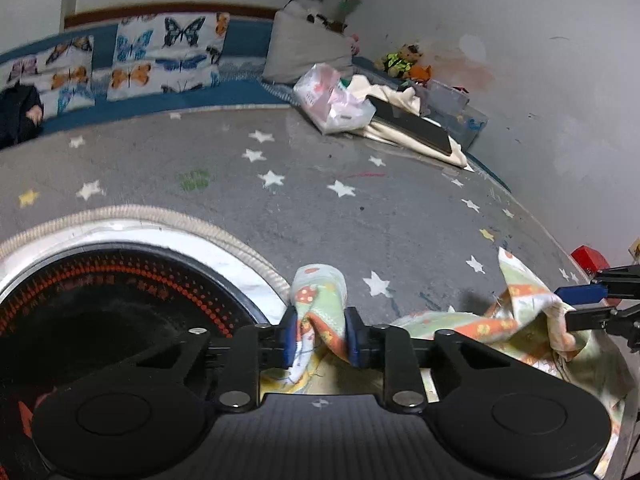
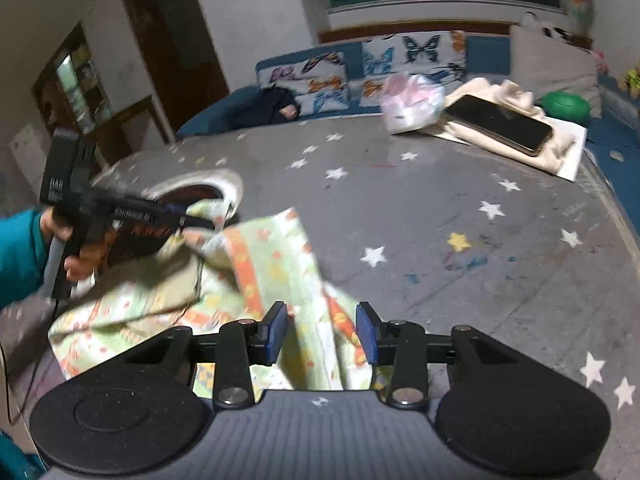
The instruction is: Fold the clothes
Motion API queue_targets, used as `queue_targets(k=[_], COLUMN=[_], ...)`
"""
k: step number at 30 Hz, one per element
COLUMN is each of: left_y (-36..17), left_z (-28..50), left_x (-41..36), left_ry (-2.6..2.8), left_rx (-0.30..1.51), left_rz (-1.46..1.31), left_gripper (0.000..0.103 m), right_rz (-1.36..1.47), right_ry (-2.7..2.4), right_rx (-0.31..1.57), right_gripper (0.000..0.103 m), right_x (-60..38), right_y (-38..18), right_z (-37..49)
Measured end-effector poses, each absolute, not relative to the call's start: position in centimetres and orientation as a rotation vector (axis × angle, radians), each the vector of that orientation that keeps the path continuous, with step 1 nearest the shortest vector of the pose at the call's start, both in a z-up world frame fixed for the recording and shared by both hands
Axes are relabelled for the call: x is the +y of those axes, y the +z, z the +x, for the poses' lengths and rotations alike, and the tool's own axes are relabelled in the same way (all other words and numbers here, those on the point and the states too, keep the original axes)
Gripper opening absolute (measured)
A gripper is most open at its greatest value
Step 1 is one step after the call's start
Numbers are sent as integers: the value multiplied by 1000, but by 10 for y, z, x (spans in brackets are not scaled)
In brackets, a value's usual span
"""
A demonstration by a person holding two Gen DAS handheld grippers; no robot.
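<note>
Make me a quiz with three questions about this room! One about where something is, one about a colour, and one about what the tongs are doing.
1. Where is the phone?
A. on the cream cloth
B. on the round mat
C. in the left tongs

2. What colour are the pads on the tongs?
A. red
B. blue
C. yellow

3. What are the left tongs doing?
A. hanging open over bare carpet
B. pinching the patterned cloth
C. holding a pillow

Answers:
1. A: the phone lies flat on the cream cloth at the far side of the grey star carpet.
2. B: the pads on both tongs are blue in both views.
3. B: a bunch of the patterned cloth sits squeezed between the left pads; the right tongs also have it between their pads.
</note>
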State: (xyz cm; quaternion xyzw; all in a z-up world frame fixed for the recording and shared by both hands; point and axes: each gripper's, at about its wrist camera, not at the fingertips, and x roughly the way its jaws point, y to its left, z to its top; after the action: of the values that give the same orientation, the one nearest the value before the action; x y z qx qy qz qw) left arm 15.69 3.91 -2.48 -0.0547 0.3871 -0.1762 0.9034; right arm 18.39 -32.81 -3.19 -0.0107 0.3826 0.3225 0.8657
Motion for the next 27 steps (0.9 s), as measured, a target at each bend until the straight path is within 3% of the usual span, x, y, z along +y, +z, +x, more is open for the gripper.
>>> queue_targets(k=[1, 2, 12, 14, 16, 17, 19, 21, 24, 27], left_y=[-23, -20, 4, 5, 3, 0, -5, -10, -16, -21], left_z=[156, 156, 163, 166, 169, 171, 178, 185, 196, 203], left_x=[39, 38, 42, 49, 53, 56, 62, 68, 69, 64], left_ry=[-365, -366, -234, -208, -186, -181, -161, -135, -110, -97], left_rx=[790, 779, 583, 571, 588, 601, 643, 683, 741, 772], left_rz=[-103, -91, -94, -123, -121, -121, -152, -202, -222, -209], left_gripper=[23, 22, 21, 23, 30, 31, 53, 58, 79, 83], right_rz=[-48, -84, -209, -219, -228, -232, -231, -196, -174, -188], right_ry=[689, 694, 568, 532, 495, 477, 448, 442, 435, 430], right_rx=[797, 786, 692, 674, 656, 647, 646, 702, 764, 806], right_gripper=[13, 8, 1, 5, 23, 25, 32, 36, 42, 51], right_x=[-324, -320, -298, -295, -292, -291, -290, -295, -298, -292], right_y=[-30, -26, -6, -3, 0, 2, 2, -10, -26, -46], right_z=[183, 183, 211, 219, 227, 231, 240, 251, 265, 283])
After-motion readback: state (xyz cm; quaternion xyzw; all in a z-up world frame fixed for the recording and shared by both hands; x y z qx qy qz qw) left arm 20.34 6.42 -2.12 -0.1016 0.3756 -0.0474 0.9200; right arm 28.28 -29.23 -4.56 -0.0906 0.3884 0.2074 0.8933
